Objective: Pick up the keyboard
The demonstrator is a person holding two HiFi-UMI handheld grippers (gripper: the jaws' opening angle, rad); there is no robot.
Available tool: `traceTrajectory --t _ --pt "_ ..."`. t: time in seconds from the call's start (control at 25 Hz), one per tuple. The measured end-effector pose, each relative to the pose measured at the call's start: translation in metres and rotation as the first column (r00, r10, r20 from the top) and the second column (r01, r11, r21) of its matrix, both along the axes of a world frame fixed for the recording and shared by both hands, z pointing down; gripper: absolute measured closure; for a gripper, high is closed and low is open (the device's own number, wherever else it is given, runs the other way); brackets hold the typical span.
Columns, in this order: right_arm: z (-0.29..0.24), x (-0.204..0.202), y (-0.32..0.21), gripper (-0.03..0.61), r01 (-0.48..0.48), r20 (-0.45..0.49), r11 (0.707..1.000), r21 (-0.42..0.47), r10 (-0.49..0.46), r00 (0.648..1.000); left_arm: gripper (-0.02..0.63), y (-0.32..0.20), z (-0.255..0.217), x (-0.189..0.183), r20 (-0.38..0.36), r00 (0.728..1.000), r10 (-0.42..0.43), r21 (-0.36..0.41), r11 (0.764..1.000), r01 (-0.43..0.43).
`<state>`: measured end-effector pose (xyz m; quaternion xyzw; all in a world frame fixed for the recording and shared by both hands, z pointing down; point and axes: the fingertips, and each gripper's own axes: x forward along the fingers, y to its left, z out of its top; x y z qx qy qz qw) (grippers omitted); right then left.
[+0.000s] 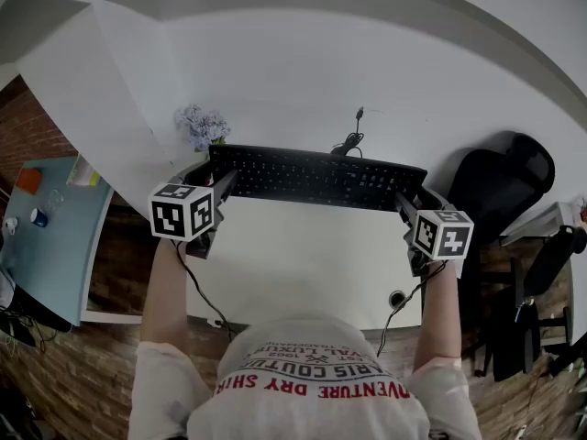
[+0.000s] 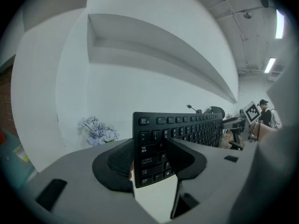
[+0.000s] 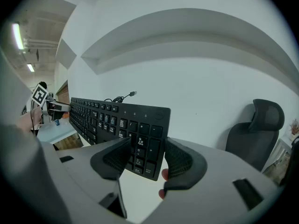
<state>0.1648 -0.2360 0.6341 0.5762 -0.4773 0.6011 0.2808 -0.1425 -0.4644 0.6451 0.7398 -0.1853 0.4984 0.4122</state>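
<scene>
both grippers clamped on the keyboard, one at each end

the left gripper (image 2: 149,160) is closed on the left end of the keyboard (image 2: 187,125), one pad on the key face by the tab and caps keys, the other tucked behind the back. the right gripper (image 3: 145,157) bites the number-pad end likewise, near pad on the keys and far pad against the back. they grip across the thickness, likely because it is the only span these jaws can take. an end each should keep a long, thin board from sagging or twisting. the keyboard hangs between them over the far side of the white desk (image 1: 303,273), keys tipped toward the person, and it looks lifted clear. its cable (image 1: 350,137) trails loose toward the wall. a flower bunch (image 1: 204,126) sits far left and an office chair (image 1: 500,181) off right, both out of the way.
</scene>
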Motion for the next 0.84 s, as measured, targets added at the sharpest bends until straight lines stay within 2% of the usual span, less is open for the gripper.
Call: traceTrajectory --t 0.48,0.84 --pt "0.0005 -0.0014 0.0006 0.333 0.024 -0.003 1.000 -0.017 -0.024 1.000 0.385 0.0081 0.0018 -0.0065 0.011 1.000 -0.013 -0.015 1.000 0.013" --pt "0.0052 -0.0030 0.0047 0.333 0.023 0.002 0.999 -0.033 -0.023 1.000 0.385 0.0067 0.0028 -0.0040 0.017 1.000 0.008 -0.012 1.000 -0.007"
